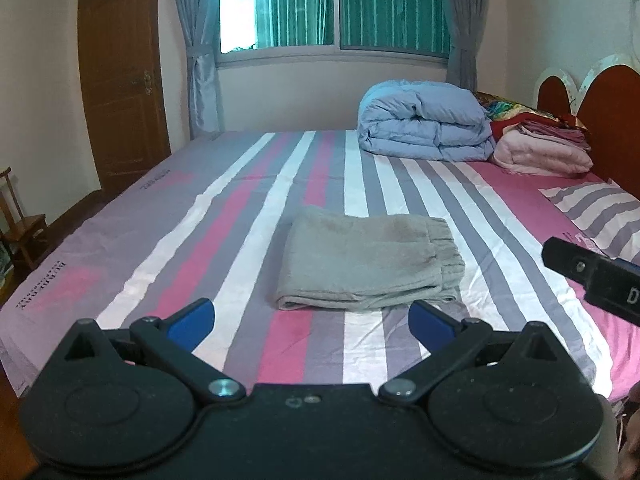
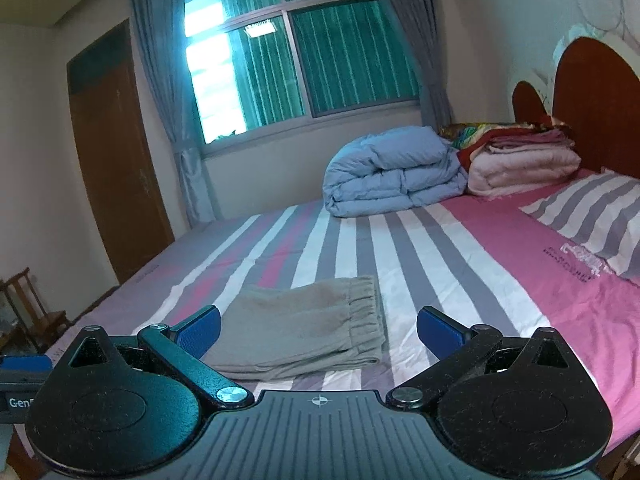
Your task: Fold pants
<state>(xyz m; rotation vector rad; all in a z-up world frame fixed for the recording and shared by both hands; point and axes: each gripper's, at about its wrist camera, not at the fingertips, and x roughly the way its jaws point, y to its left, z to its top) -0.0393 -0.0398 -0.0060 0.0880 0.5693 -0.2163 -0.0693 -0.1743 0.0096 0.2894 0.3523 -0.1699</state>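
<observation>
Folded pants (image 2: 310, 326) lie on the striped bed (image 2: 500, 264); the right gripper (image 2: 319, 328) hovers just before them, fingers spread.

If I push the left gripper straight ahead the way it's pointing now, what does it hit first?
Most likely the folded gray pants, lying right ahead of the open left gripper on the striped bed sheet. Its near folded edge comes first. Depth is unclear, and if the gripper points slightly downward, it may touch the sheet just short of them.
</observation>
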